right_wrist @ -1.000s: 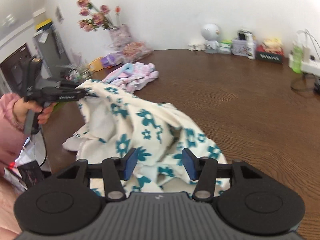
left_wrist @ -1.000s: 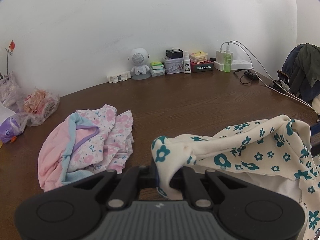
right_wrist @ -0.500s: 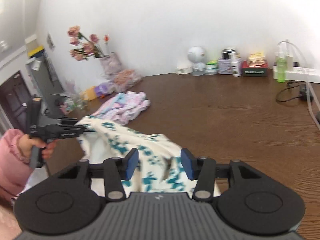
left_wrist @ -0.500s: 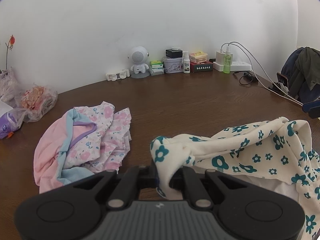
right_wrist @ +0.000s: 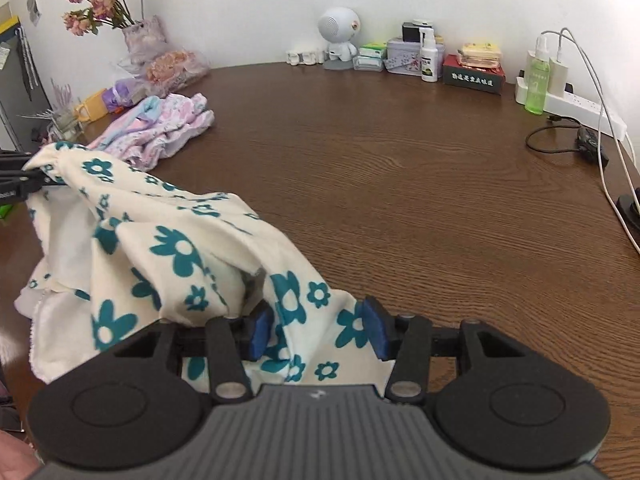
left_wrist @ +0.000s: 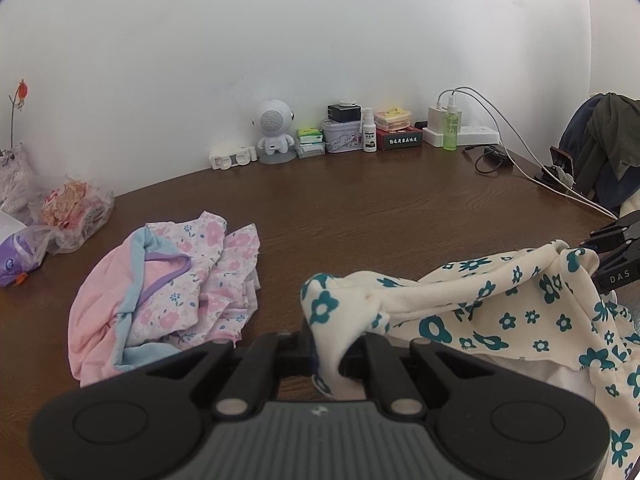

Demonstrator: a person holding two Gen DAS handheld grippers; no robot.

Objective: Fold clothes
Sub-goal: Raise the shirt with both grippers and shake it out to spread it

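On the near edge of the brown table (right_wrist: 400,168), a cream cloth (right_wrist: 180,248) printed with teal flowers hangs bunched between the two grippers. At the left end, the left gripper (left_wrist: 335,350) is clamped tight on a corner of the cloth, which folds up and over its fingers. At the right end, the right gripper (right_wrist: 316,330) stands about half wide, its blue pads (right_wrist: 258,330) on either side of a hanging fold; the cloth lies between the pads, but they do not press it together. In the left wrist view the right gripper's black tips show at the far right edge, just beside the cloth's raised corner.

Left of the cloth, a heap of pink floral clothes (left_wrist: 168,292) lies on the table, apart from it. Farther left sit plastic bags (left_wrist: 76,212) and a vase of dried flowers (right_wrist: 116,12).

Along the far wall stand a white robot figure (left_wrist: 274,130), a tin (left_wrist: 342,136), a white bottle (left_wrist: 369,132), a dark box (left_wrist: 400,140), a green bottle (left_wrist: 450,128) and a power strip (left_wrist: 476,134) with cables trailing right. Dark clothing (left_wrist: 608,140) hangs at the far right.
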